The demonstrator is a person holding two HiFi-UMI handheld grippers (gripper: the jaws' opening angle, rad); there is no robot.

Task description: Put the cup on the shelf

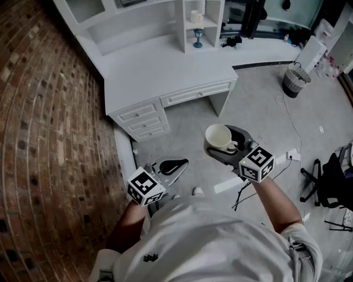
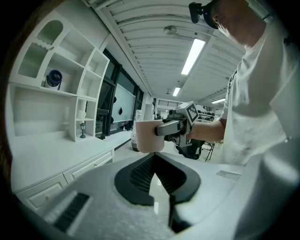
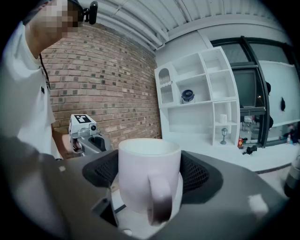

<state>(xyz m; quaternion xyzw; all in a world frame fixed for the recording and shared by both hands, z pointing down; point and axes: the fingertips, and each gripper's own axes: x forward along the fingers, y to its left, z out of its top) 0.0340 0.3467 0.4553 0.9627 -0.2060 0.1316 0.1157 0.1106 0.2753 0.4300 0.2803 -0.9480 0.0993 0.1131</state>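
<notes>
Holding a plain white ceramic cup (image 3: 149, 176) upright in the air, the right tool (image 1: 223, 144) is clamped across its smooth round sides, loop handle turned back toward the person; the cup hangs over the grey floor (image 1: 259, 104), nearer than the white desk (image 1: 165, 66) and white shelf unit (image 1: 212, 16); the left tool (image 1: 168, 165), to its left, has its jaws together on nothing.

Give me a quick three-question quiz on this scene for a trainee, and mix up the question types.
1. True or false: the right gripper holds the white ceramic mug upright.
2. The left gripper holds: A a mug, B nothing, C a bottle.
3. Fill in: the reddish wall beside the white desk with drawers is made of ____.
Key: 1 true; 2 B; 3 brick.
</notes>
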